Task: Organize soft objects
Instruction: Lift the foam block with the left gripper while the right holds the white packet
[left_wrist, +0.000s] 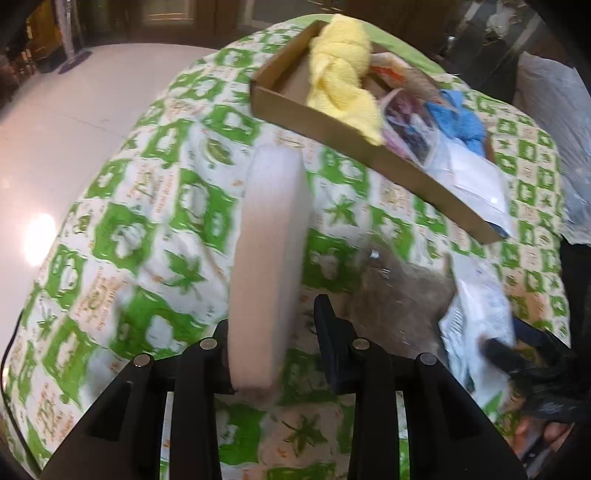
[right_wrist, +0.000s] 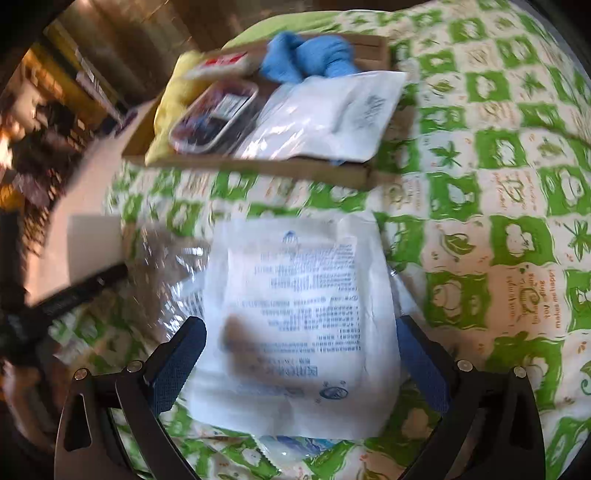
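Observation:
A shallow cardboard box (left_wrist: 332, 127) lies on the green-and-white quilt, also in the right wrist view (right_wrist: 258, 168). It holds a yellow towel (left_wrist: 341, 70), a blue cloth (right_wrist: 306, 57), a clear pack (right_wrist: 214, 116) and a white packet (right_wrist: 328, 118). My left gripper (left_wrist: 275, 332) has a long pale foam block (left_wrist: 269, 251) between its fingers, touching the left finger; the right finger stands apart. My right gripper (right_wrist: 301, 354) is open around a white printed packet (right_wrist: 303, 321) lying on the quilt; neither pad presses it.
A crinkled clear plastic bag (right_wrist: 166, 273) lies left of the white printed packet. The quilt (right_wrist: 498, 221) spreads wide to the right. Pale floor (left_wrist: 74, 122) lies beyond the bed's left edge. The other gripper's dark body (left_wrist: 532, 365) shows at lower right.

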